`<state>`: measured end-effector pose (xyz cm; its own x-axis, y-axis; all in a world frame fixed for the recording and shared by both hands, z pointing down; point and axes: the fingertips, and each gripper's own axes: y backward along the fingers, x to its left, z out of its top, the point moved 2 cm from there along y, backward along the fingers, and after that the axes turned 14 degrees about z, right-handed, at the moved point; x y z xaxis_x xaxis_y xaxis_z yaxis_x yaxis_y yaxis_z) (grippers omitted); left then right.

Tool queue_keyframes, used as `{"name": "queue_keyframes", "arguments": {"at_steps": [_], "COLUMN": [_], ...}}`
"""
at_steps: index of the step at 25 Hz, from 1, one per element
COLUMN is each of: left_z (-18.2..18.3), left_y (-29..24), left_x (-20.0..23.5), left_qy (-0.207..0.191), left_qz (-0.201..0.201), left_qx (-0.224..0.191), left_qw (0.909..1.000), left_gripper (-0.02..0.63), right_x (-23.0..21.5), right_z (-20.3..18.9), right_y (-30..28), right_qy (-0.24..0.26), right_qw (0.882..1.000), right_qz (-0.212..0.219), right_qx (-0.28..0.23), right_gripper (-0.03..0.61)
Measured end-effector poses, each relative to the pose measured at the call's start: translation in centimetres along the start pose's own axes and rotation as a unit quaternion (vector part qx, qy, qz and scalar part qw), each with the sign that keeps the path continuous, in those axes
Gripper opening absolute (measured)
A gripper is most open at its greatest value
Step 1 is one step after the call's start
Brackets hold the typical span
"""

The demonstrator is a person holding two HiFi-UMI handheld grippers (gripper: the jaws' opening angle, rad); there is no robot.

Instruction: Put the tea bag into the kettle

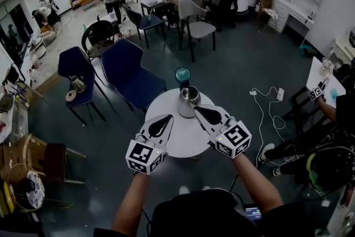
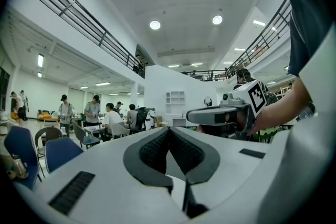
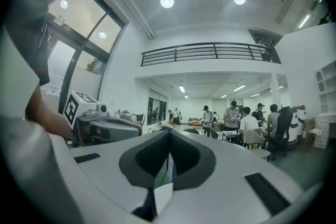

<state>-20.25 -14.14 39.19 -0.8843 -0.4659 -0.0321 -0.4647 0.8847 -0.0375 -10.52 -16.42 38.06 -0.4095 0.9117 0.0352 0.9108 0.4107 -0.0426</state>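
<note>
Jaws together on both your left gripper (image 1: pixel 165 118) and right gripper (image 1: pixel 199 110). The shiny steel kettle (image 1: pixel 188 102) stands just beside the right one's tip. No tea bag visible.

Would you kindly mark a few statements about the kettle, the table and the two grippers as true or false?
1. The kettle stands upright on the round white table. True.
2. The left gripper has its jaws wide apart. False: its jaws are together, with nothing seen between them.
3. The right gripper has its jaws together. True.
4. The teal round thing sits between the kettle and the person. False: it is beyond the kettle, at the table's far edge.
5. The left gripper is clamped on the kettle. False: it is held over the near part of the table, apart from the kettle.
</note>
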Motion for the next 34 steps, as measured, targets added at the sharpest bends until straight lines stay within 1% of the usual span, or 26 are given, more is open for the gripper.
{"name": "queue_keyframes", "arguments": {"at_steps": [5, 10, 15, 21, 28, 34], "left_z": [0.8, 1.0, 1.8, 1.1, 1.4, 1.2], "left_y": [-0.2, -0.2, 0.5, 0.7, -0.3, 0.3], "left_x": [-1.6, -3.3, -5.2, -7.1, -9.6, -11.1], "left_qy": [0.002, 0.006, 0.014, 0.01, 0.007, 0.009], "left_qz": [0.001, 0.002, 0.007, 0.009, 0.004, 0.001], "left_qx": [-0.005, -0.005, -0.006, -0.003, 0.001, -0.001], "left_qw": [1.0, 1.0, 0.9999, 0.9999, 1.0, 1.0], "left_gripper": [0.015, 0.015, 0.015, 0.015, 0.015, 0.015], "right_x": [-0.1, -0.3, 0.6, 1.2, 0.3, 1.0], "right_z": [0.6, 0.5, 1.7, 1.2, 1.4, 0.9], "right_y": [1.7, 3.3, 5.4, 7.1, 9.7, 11.0], "right_qy": [-0.002, 0.005, 0.006, -0.004, -0.007, -0.012], "right_qw": [1.0, 1.0, 1.0, 1.0, 1.0, 1.0], "right_qz": [0.001, -0.001, 0.005, 0.007, 0.003, 0.0], "right_qx": [-0.005, 0.009, -0.004, -0.016, -0.025, -0.029], "right_gripper": [0.018, 0.018, 0.018, 0.018, 0.018, 0.018]}}
